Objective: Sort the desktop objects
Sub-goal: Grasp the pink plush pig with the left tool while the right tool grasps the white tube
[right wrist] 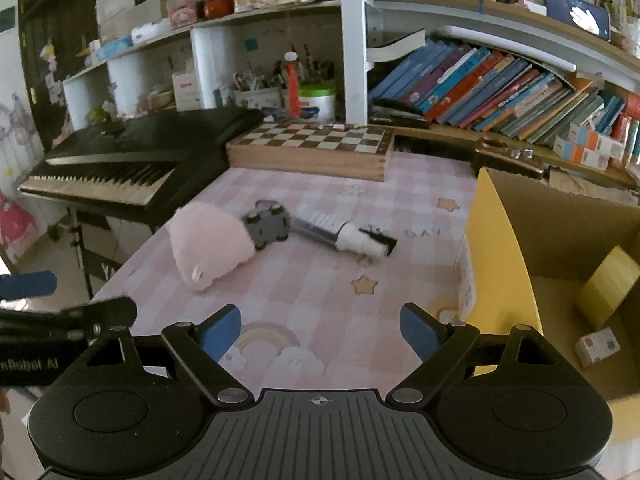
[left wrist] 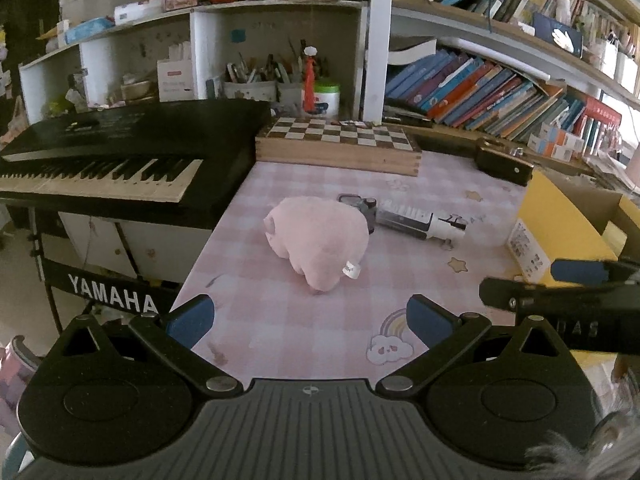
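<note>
A pink plush toy (left wrist: 318, 240) lies on the pink checked desk mat, and the right wrist view shows the plush toy (right wrist: 208, 244) at left of centre. Behind it rest a small grey toy car (right wrist: 267, 227) and a dark tube with a white end (right wrist: 344, 234). My left gripper (left wrist: 310, 320) hovers open just short of the plush, nothing between its blue pads. My right gripper (right wrist: 320, 334) is also open and empty, above the rainbow print, beside the yellow cardboard box (right wrist: 500, 248). The same box (left wrist: 560, 224) stands at the right edge of the left wrist view.
A black keyboard (left wrist: 120, 152) borders the desk on the left. A wooden chessboard box (left wrist: 340, 144) sits at the back, with pen cups and shelves of books (left wrist: 480, 88) behind. Inside the box lie a yellow block (right wrist: 612, 284) and a small white carton (right wrist: 598, 346).
</note>
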`<state>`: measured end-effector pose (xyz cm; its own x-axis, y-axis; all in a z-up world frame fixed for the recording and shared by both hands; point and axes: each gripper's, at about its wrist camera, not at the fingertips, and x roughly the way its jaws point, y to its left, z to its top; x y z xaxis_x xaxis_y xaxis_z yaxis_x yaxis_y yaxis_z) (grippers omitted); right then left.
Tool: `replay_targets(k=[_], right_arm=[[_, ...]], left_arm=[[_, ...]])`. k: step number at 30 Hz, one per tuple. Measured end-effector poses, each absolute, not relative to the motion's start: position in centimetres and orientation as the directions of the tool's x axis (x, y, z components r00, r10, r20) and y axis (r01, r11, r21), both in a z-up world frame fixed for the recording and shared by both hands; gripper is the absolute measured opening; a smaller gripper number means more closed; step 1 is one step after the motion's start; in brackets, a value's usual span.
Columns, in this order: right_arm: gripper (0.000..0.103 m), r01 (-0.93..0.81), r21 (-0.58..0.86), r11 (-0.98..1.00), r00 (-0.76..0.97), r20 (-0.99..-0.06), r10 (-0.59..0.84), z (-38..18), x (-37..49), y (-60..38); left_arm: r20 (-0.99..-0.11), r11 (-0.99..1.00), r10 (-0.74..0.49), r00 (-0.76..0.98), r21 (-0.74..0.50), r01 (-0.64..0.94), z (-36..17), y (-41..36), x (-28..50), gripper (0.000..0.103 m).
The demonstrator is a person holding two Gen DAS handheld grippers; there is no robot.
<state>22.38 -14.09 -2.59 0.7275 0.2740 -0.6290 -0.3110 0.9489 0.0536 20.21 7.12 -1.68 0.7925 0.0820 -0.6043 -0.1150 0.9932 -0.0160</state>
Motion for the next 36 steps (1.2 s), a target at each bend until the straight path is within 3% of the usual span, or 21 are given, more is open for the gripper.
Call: replay_targets(k=[28,36], right_arm=[[0.089,-0.286,0.069,0.956,0.699,-0.667,0.258,-3.7,31.9,-14.1],[0.083,-0.348,0.021,0.937,0.640,-0.725,0.254,-3.9,36.0,-12.3]], left_arm=[[-0.635,0.996,0.085,0.768,0.021,-0.092,-4.5,7.0,30.8,0.103],[-0.687,0.990,0.119,0.717,0.025,-0.140,-6.6,6.3,35.1,0.100]])
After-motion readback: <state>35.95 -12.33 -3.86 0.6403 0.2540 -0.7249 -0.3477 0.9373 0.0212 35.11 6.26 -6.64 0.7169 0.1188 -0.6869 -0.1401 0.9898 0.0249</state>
